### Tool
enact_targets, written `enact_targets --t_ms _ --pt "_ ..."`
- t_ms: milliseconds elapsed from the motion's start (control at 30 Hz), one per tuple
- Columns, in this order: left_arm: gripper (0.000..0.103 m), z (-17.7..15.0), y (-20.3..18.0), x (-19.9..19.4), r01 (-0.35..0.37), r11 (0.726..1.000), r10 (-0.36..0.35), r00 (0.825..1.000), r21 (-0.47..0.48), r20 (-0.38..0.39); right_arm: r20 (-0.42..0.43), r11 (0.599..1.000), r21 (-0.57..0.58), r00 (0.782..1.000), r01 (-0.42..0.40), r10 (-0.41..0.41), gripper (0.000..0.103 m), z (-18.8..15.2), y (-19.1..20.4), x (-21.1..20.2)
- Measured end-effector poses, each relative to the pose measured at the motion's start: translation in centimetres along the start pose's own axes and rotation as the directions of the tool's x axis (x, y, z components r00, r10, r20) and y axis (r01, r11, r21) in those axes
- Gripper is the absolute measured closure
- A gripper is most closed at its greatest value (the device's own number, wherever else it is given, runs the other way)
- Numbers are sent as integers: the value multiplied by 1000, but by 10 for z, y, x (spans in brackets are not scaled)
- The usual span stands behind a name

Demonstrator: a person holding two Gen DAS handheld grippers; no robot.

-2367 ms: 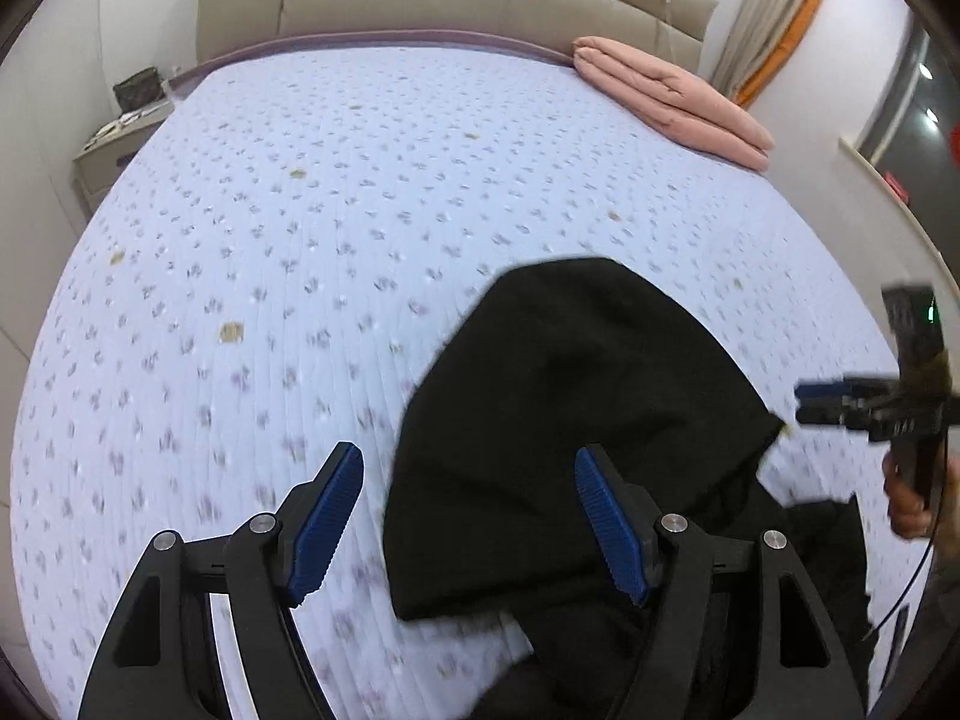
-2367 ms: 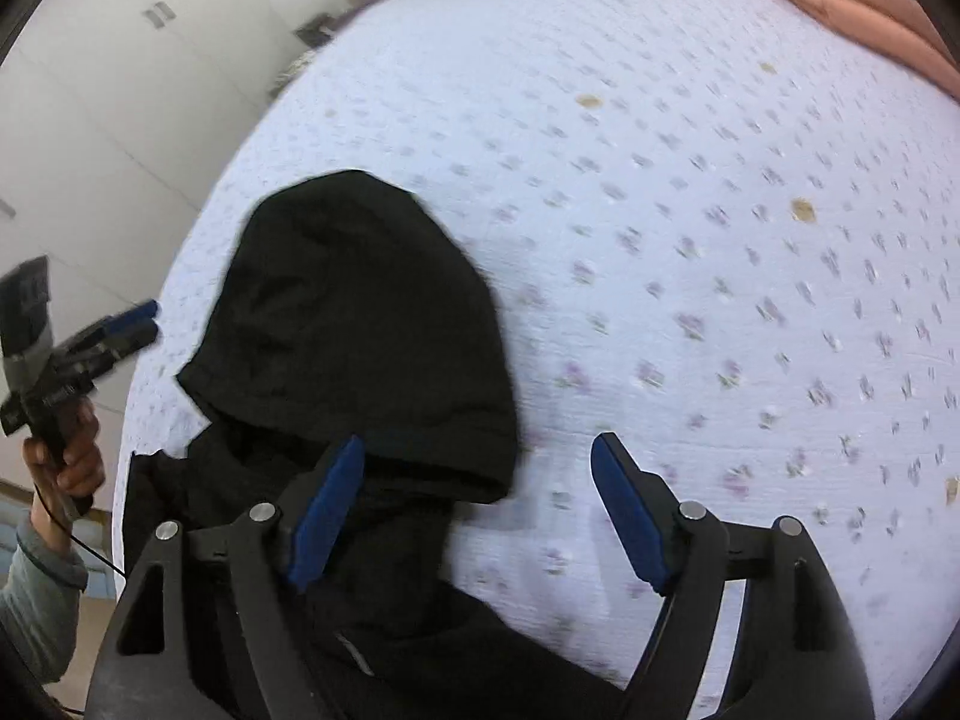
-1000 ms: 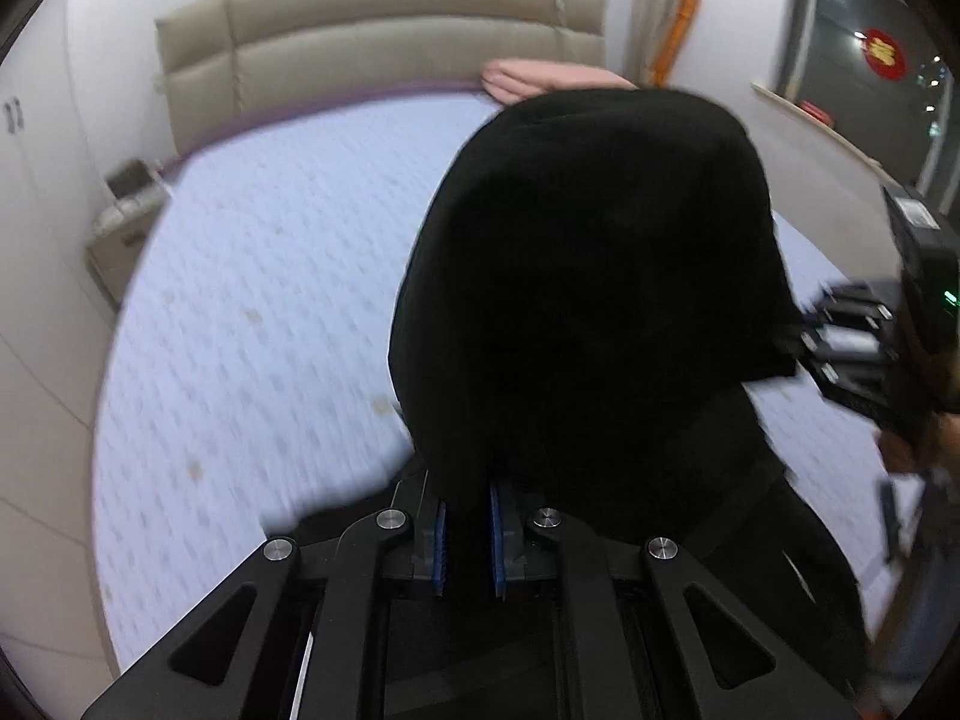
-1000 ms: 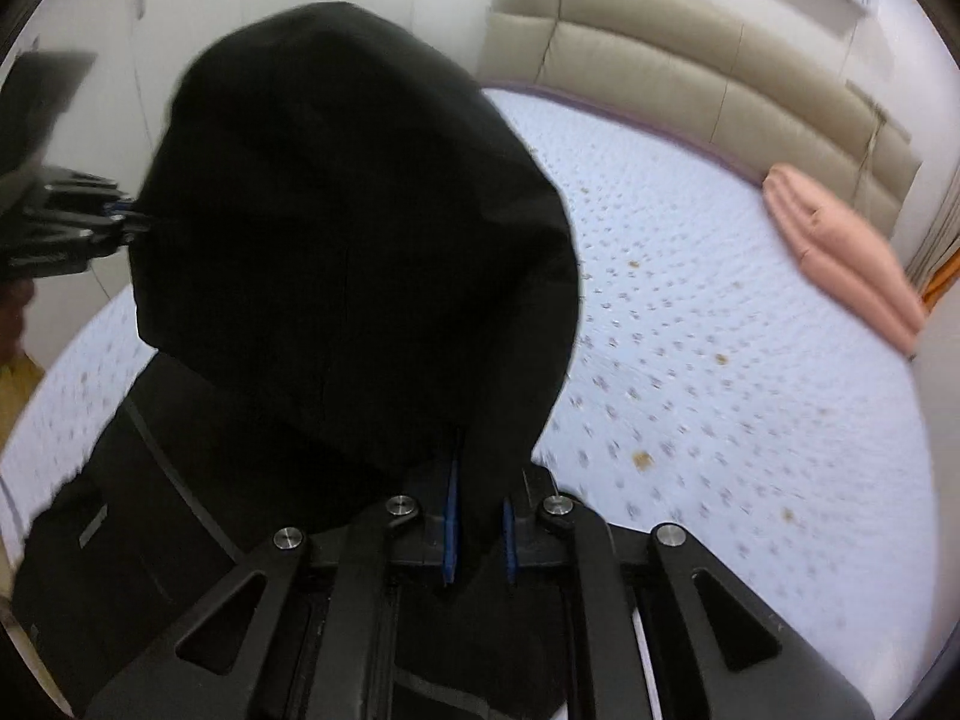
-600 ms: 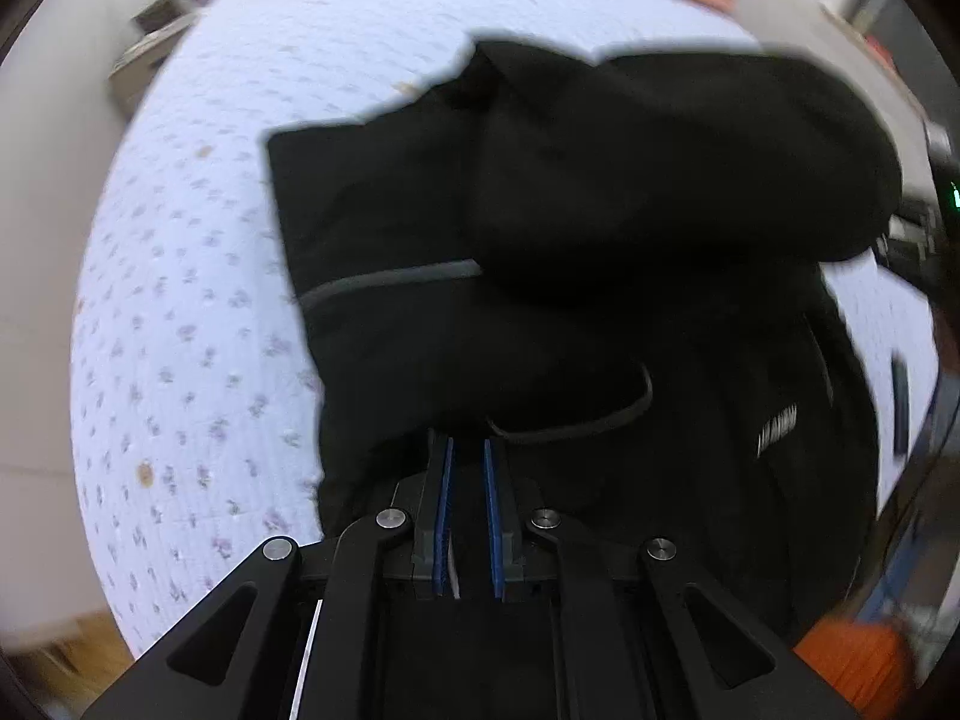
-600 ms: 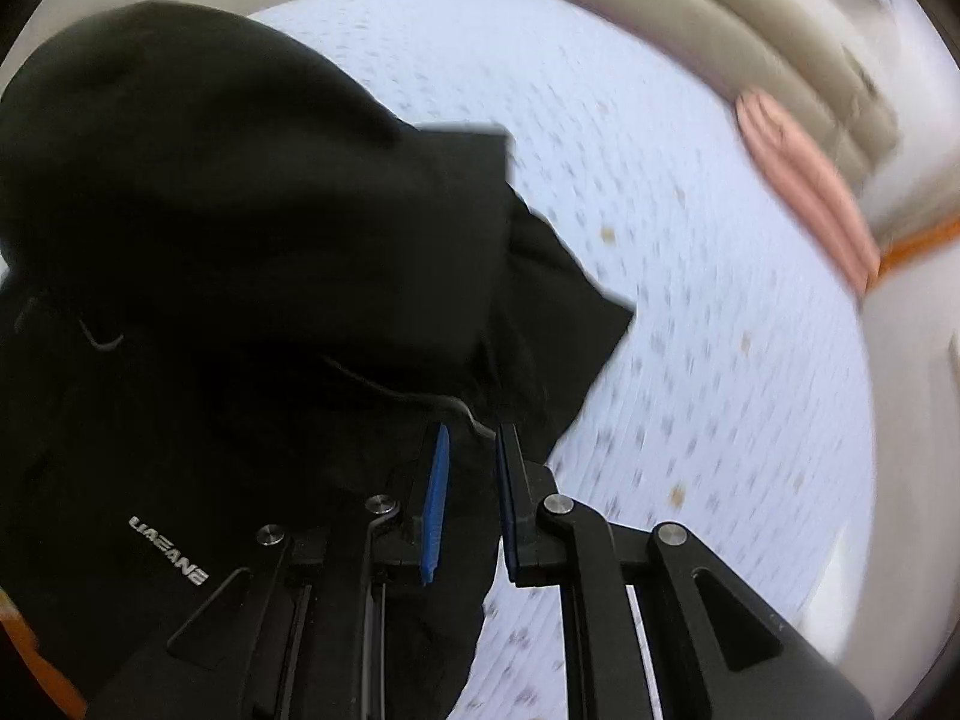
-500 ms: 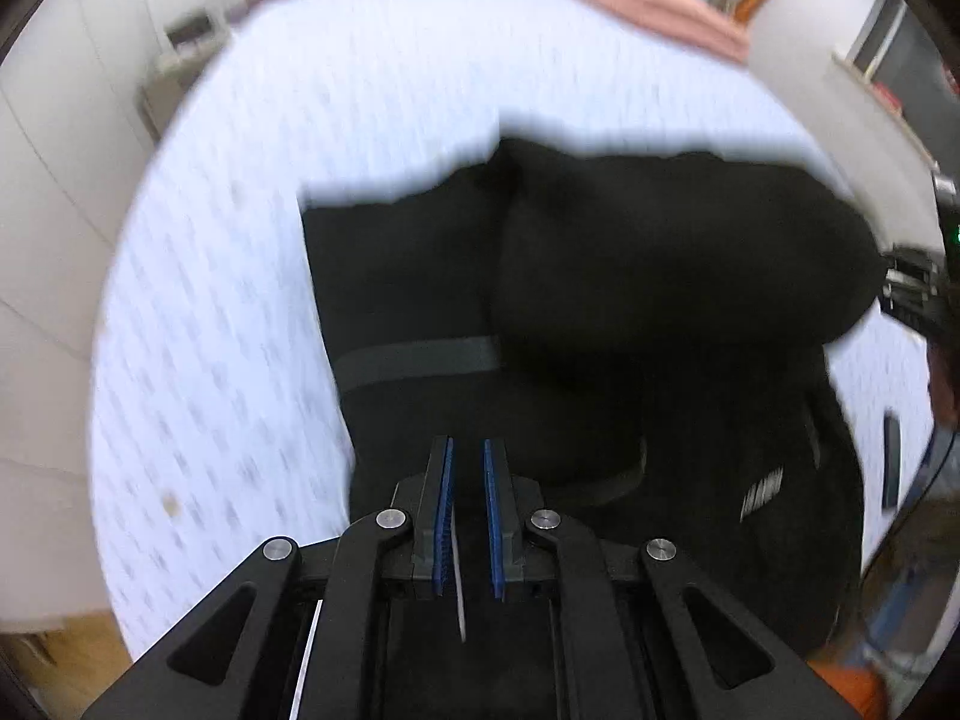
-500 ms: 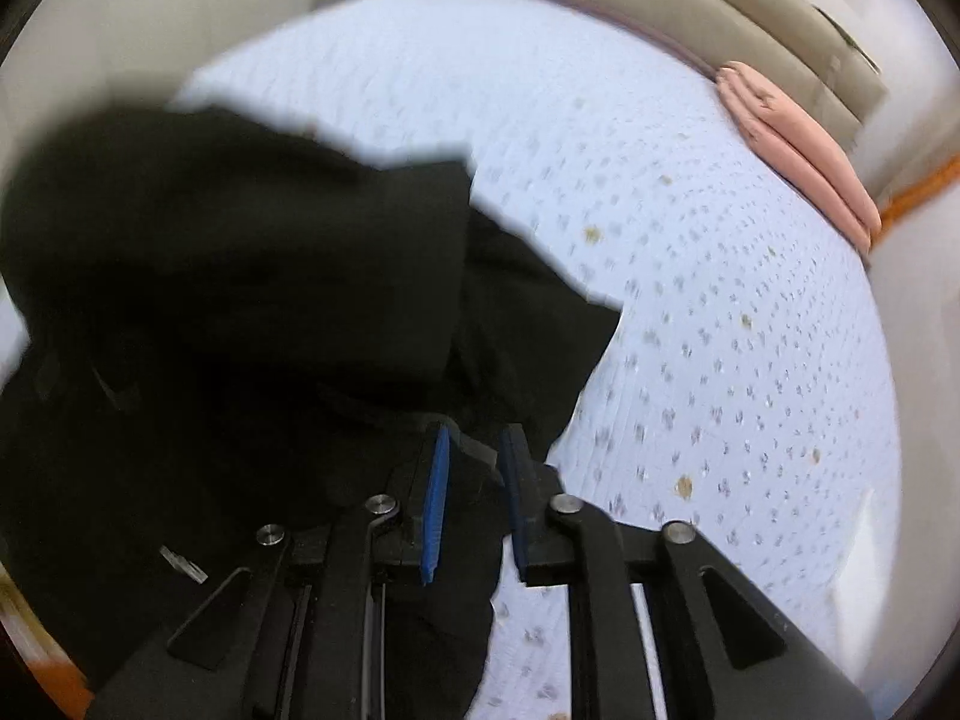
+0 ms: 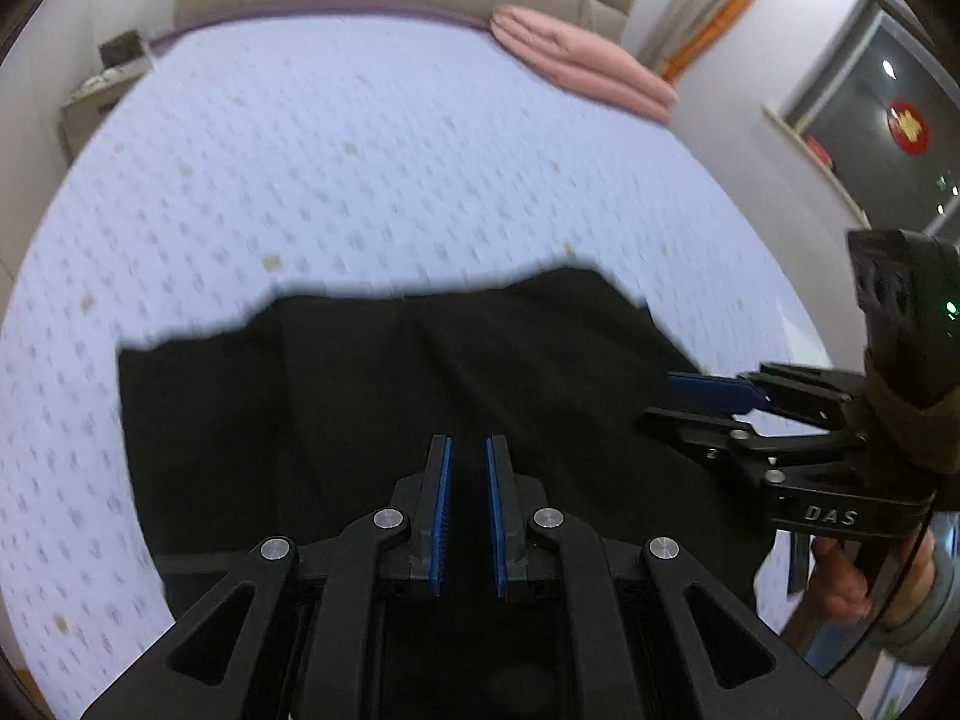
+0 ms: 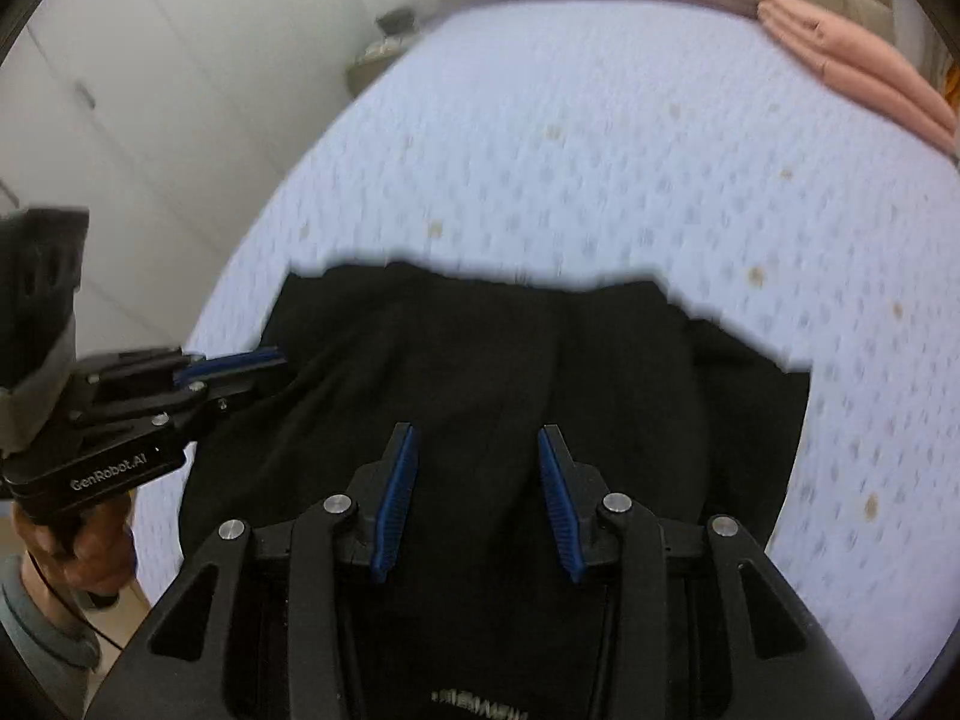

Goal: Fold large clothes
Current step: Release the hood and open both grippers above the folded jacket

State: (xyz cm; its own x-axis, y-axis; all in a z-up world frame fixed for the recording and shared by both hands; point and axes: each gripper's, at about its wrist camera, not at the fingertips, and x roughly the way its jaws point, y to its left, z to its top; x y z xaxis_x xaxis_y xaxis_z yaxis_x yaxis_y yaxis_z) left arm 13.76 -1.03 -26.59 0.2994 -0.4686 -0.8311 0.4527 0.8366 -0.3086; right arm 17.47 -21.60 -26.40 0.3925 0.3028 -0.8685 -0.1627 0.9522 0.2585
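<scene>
A black hooded garment lies spread flat on the bed's near part; it also shows in the right wrist view, with a white logo at the bottom edge. My left gripper hovers over the garment's near part, its jaws a narrow gap apart with nothing between them. My right gripper is open and empty over the garment. Each gripper shows in the other's view, the right one at the garment's right edge, the left one at its left edge.
The bed has a pale lilac patterned cover. A folded pink blanket lies at the far right by the beige headboard. A nightstand stands at the far left. White wardrobe doors line the left side.
Both grippers let go of the garment and opened, the left only slightly. The garment, held up and swung before, now lies flat on the bed with the hood out of sight.
</scene>
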Motion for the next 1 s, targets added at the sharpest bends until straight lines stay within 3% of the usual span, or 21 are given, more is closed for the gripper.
enact_targets --t_ms 67,200,333,467,600,700,800,867,1000 --pt "92 -29 -7 12 -8 1000 8 999 -10 -52 -67 1000 -6 998 -17 17 59 -40 -2 11" --pt "92 -75 2 51 -68 995 55 982 -67 -178 -198 1000 17 980 -3 6 59 -87 -1 53" --pt "92 -92 0 76 -122 989 106 977 -80 -185 -238 999 22 971 26 -20 61 -110 -14 87" --pt "92 -92 7 84 -116 981 89 981 -152 -175 -223 999 53 975 11 1 63 -112 -22 97" --pt "92 -83 6 65 -103 980 77 985 -172 -155 -232 998 55 972 -24 36 63 -108 -20 74" --pt "92 -76 -1 34 -95 984 82 993 -148 -89 -155 996 65 985 -65 74 56 -88 -25 36" --pt "90 -73 2 18 -92 981 86 995 -170 -41 -67 999 43 997 -29 32 56 -69 -31 12" --pt "90 -71 13 30 -107 972 98 994 -210 -53 -55 999 49 998 -7 9 57 -62 -37 16" --pt "92 -80 37 79 -139 958 110 986 -250 -126 -162 992 97 985 82 -65 81 -71 -59 73"
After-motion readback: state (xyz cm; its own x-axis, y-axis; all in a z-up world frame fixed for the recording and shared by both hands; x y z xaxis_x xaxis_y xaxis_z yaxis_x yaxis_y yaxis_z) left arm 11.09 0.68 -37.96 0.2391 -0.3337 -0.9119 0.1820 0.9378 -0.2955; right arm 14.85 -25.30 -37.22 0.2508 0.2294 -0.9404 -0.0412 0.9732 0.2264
